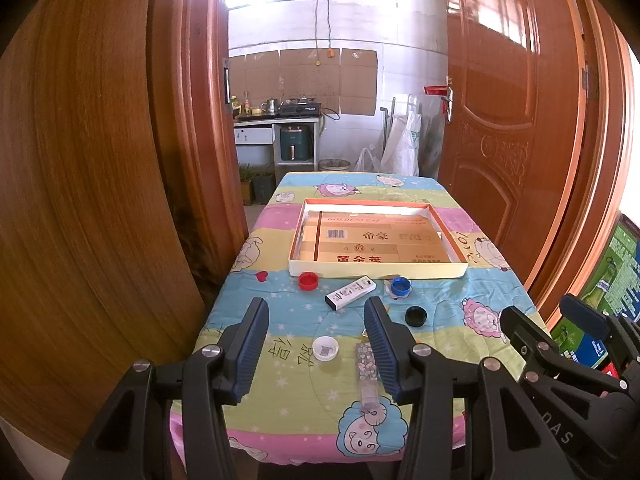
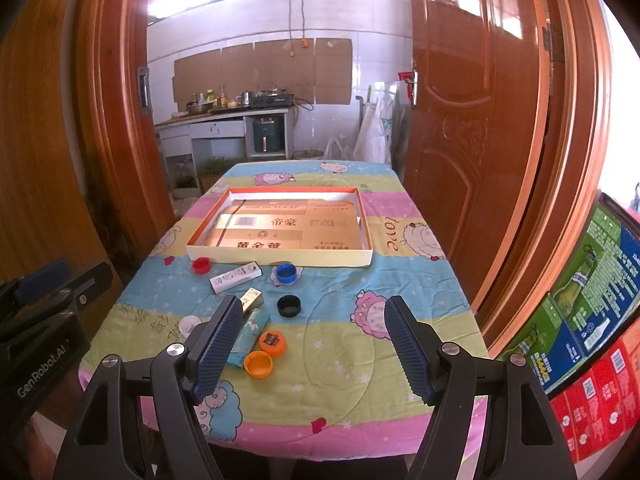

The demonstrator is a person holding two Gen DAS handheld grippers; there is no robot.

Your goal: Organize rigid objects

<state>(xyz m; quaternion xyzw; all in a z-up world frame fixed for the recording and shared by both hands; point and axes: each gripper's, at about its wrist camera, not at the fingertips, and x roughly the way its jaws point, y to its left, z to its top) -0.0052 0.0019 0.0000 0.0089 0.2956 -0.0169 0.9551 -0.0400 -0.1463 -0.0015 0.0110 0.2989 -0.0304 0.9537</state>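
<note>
A shallow white cardboard tray (image 1: 376, 270) (image 2: 280, 255) with an orange rim lies mid-table. In front of it lie a red cap (image 1: 308, 281) (image 2: 201, 265), a white lighter (image 1: 351, 292) (image 2: 236, 277), a blue cap (image 1: 400, 286) (image 2: 286, 273), a black cap (image 1: 415, 316) (image 2: 289, 305), a white cap (image 1: 325, 348) (image 2: 189, 325), a patterned lighter (image 1: 367, 368), a teal lighter (image 2: 250, 332), a gold lighter (image 2: 252, 298) and two orange caps (image 2: 273, 341) (image 2: 259, 364). My left gripper (image 1: 316, 332) is open above the white cap. My right gripper (image 2: 310, 336) is open above the table's near part.
The table (image 2: 360, 360) wears a cartoon-print cloth. Wooden doors (image 1: 500, 120) flank it on both sides. Printed cartons (image 2: 592, 300) stand at the right. A kitchen counter (image 2: 224, 120) stands behind. The right gripper's body (image 1: 580, 360) shows in the left wrist view.
</note>
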